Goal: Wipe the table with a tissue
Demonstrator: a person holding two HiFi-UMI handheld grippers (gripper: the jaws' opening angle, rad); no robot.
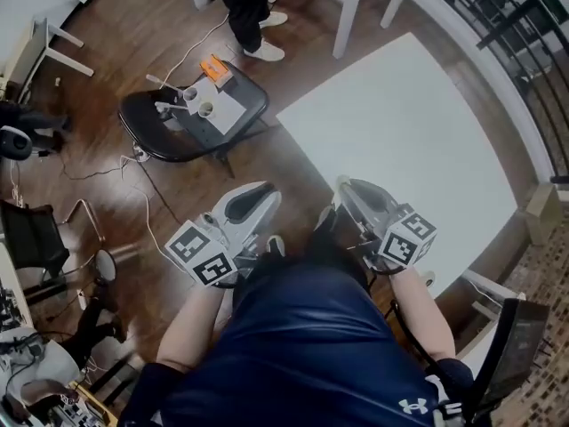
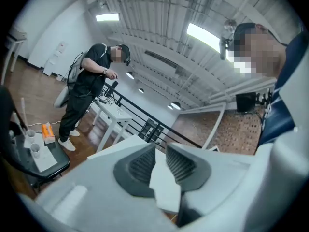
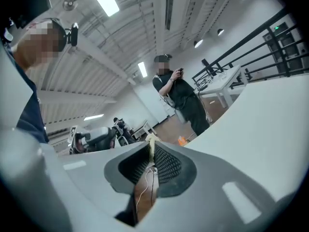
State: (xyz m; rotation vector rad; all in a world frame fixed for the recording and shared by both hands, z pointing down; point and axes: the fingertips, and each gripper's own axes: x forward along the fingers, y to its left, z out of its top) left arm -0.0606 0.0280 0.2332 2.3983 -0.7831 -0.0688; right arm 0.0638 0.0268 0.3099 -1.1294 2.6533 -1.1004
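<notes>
The right gripper (image 3: 152,145) is clenched almost tight. A thin cream strip, the tissue (image 3: 151,139) by the look of it, is pinched at the very tips of its pads and pokes up just past them. The left gripper (image 2: 161,148) is slack, with its ribbed pads standing apart. I take the white in the gap for the tabletop beyond, though I cannot be sure.

Both grippers are held side by side, close to the chest of the person holding them. The white table (image 1: 400,140) spreads from the right gripper's one o'clock round to three o'clock. The tissue sits right at the table's near edge, and I cannot tell whether it touches.

All around is a dark wooden floor (image 1: 116,34), and a black railing (image 1: 511,34) runs past the table's far side.

At the left gripper's eleven o'clock stands a black chair (image 1: 151,121). It carries a white sheet (image 1: 224,107), an orange box (image 1: 214,68) and two pale cups (image 1: 189,94). What is in the cups I cannot make out.

At twelve o'clock another person (image 1: 249,3) stands in dark clothes.
</notes>
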